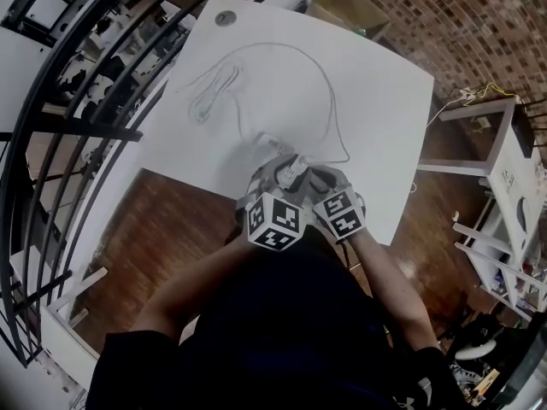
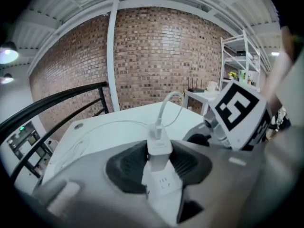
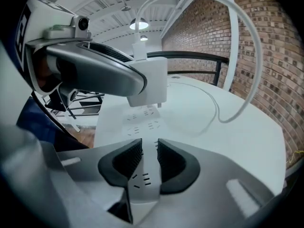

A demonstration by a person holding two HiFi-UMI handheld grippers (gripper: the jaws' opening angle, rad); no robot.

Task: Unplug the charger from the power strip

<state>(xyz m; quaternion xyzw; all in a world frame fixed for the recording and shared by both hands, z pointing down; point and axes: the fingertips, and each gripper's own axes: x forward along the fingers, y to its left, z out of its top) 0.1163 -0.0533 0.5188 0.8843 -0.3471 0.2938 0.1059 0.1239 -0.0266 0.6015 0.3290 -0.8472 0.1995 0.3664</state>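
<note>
A white charger [image 2: 159, 148] with its white cable [image 2: 164, 106] sits between the pads of my left gripper [image 2: 159, 161], which is shut on it. In the right gripper view the charger [image 3: 149, 87] hangs just above the white power strip [image 3: 142, 120], its prongs clear of the sockets. My right gripper [image 3: 146, 158] is shut on the near end of the strip and holds it on the white table [image 1: 376, 101]. From the head camera both grippers, the left gripper [image 1: 286, 176] and the right gripper [image 1: 314, 179], meet over the strip [image 1: 270, 146] at the table's near edge.
The charger's cable [image 1: 329, 101] loops across the table to a coiled bundle [image 1: 209, 92] at the far left. A black railing [image 1: 77, 101] runs along the left. A white shelf frame [image 1: 504, 178] stands to the right, a cardboard box [image 1: 346, 7] behind the table.
</note>
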